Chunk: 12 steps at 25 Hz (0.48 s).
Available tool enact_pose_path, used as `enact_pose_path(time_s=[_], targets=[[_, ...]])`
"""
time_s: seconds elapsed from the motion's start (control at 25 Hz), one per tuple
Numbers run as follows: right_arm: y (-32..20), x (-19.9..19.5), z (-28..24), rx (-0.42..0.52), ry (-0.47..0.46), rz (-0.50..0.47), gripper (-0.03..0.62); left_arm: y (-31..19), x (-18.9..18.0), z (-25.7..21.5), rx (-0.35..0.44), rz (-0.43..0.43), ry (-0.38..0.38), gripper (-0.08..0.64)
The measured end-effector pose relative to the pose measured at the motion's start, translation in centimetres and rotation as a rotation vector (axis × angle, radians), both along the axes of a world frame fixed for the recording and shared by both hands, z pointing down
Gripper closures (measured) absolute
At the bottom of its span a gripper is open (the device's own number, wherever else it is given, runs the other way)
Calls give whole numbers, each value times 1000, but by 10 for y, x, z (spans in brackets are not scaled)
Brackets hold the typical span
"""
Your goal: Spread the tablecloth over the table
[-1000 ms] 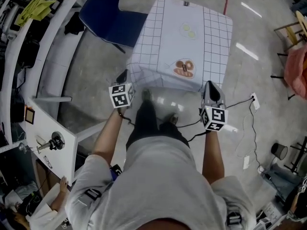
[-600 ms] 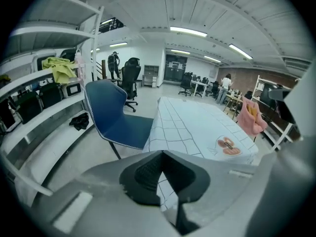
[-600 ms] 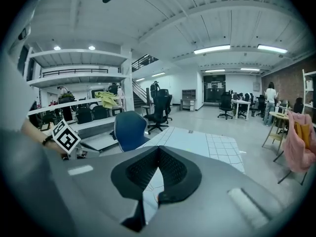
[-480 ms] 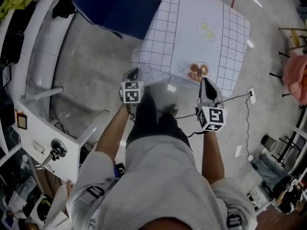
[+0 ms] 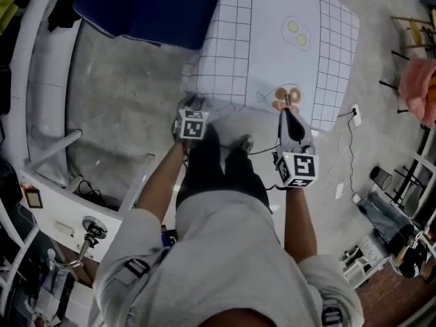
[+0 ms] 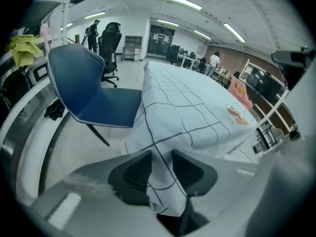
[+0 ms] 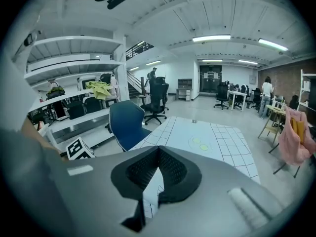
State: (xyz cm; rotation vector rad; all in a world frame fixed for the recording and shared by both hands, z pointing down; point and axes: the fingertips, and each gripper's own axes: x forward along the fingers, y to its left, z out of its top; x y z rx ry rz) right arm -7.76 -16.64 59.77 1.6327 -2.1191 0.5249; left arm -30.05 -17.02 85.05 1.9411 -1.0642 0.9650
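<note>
A white tablecloth (image 5: 272,39) with a dark grid lies over the table, and its near edge hangs down. My left gripper (image 5: 192,107) is at the near left corner. In the left gripper view that gripper (image 6: 162,154) has just been opening its jaws. The corner of the cloth (image 6: 187,107) still hangs loosely in the gap between the pads. My right gripper (image 5: 287,102) is at the near right edge, by the printed food picture. In the right gripper view that gripper (image 7: 159,151) has its pad tips together, with the cloth (image 7: 202,137) pinched between them.
A blue chair (image 5: 150,5) stands against the table's left side. A white curved counter (image 5: 41,80) runs along the left. Cables and a socket strip (image 5: 351,114) lie on the floor to the right, near a rack with pink cloth (image 5: 417,80). My legs stand just before the table.
Both grippers have moved in toward the table's near edge. The left one has dropped down beside the hanging corner. The cloth now lies flatter over the top.
</note>
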Motion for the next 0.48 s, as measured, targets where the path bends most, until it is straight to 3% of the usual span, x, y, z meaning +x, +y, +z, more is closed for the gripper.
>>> enact_pose_path(time_s=[0.08, 0.2, 0.32, 0.48], targets=[[-1, 0, 4, -10, -2, 9, 584, -3, -5, 7, -7, 3, -15, 424], [-3, 1, 5, -14, -8, 17, 584, -7, -8, -1, 6, 24, -20, 518], [-6, -4, 2, -5, -24, 18, 584, -2, -14, -7, 13, 31, -28, 522], [-8, -12, -7, 31, -39, -6, 584, -1, -36, -10, 22, -64, -85, 538]])
